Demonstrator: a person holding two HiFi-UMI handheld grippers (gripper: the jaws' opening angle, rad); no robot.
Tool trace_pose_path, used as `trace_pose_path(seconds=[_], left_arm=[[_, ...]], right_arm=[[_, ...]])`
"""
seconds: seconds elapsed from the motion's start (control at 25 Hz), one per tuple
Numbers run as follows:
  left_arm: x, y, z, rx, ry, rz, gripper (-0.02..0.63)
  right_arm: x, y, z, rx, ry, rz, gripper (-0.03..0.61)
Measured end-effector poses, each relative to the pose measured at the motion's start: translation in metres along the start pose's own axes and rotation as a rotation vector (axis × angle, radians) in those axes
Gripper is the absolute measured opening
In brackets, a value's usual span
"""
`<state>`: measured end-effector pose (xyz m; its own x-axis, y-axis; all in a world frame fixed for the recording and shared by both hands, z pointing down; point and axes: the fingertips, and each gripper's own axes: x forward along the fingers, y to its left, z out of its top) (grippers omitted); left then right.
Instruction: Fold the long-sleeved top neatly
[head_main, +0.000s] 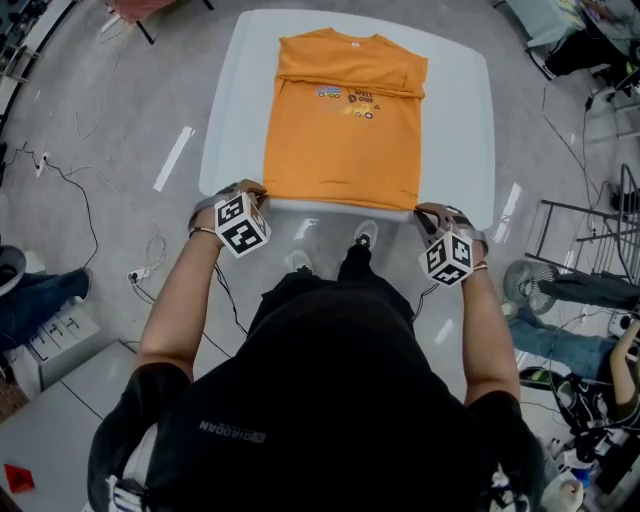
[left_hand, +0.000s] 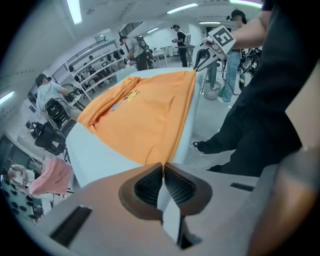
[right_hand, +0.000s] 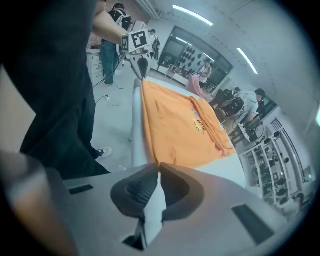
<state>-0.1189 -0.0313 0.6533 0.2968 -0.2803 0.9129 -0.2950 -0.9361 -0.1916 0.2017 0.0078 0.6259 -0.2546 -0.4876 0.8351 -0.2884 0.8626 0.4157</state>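
Pinching orange top (head_main: 345, 150), hem corners (both jaws)

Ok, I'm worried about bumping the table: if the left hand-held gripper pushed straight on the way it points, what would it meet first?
The orange top, whose near corner the left hand-held gripper holds pinched; just beneath it, probably the white table.

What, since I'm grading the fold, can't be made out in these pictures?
- Chest print on the orange top: head view, too small to read.
- Hem corners: pinched inside the left gripper and right gripper, covered by the jaws.
- Table legs: head view, hidden beneath the tabletop.
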Motion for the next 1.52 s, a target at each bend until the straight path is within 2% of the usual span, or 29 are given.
trace_pose_path(seconds=[0.16,0.28,0.4,0.6,0.72,0.96,1.2,1.52], left_arm=[[-0.024,-0.017,-0.010,0.037,-0.001,-0.040,0.017],[-0.044,-0.012,-0.005,0.056,-0.019,-0.033,0.017],[-0.061,0.007,0.013,0.074,-0.055,-0.001,0.017],[-0.081,0.064,0.043,0.091,-0.098,0.063,0.017],[-0.083,0.113,0.063,0.054,-0.103,0.093,0.017],[-0.072,0.195,0.100,-0.083,-0.119,0.130,0.017],[-0.052,0.254,0.128,-0.147,-0.084,0.186,0.017],[-0.012,0.327,0.160,-0.265,-0.072,0.211,0.017]], right_arm=[[-0.026,0.023,0.010,0.011,-0.021,0.018,0.021],[-0.041,0.020,0.018,0.008,-0.031,-0.016,0.021],[-0.055,0.001,0.031,0.013,-0.056,-0.067,0.021],[-0.071,-0.060,0.056,0.064,-0.121,-0.144,0.021],[-0.072,-0.110,0.059,0.109,-0.145,-0.179,0.021],[-0.053,-0.198,0.061,0.244,-0.185,-0.226,0.021],[-0.023,-0.259,0.056,0.344,-0.197,-0.215,0.021],[0.027,-0.329,0.043,0.483,-0.185,-0.185,0.023]])
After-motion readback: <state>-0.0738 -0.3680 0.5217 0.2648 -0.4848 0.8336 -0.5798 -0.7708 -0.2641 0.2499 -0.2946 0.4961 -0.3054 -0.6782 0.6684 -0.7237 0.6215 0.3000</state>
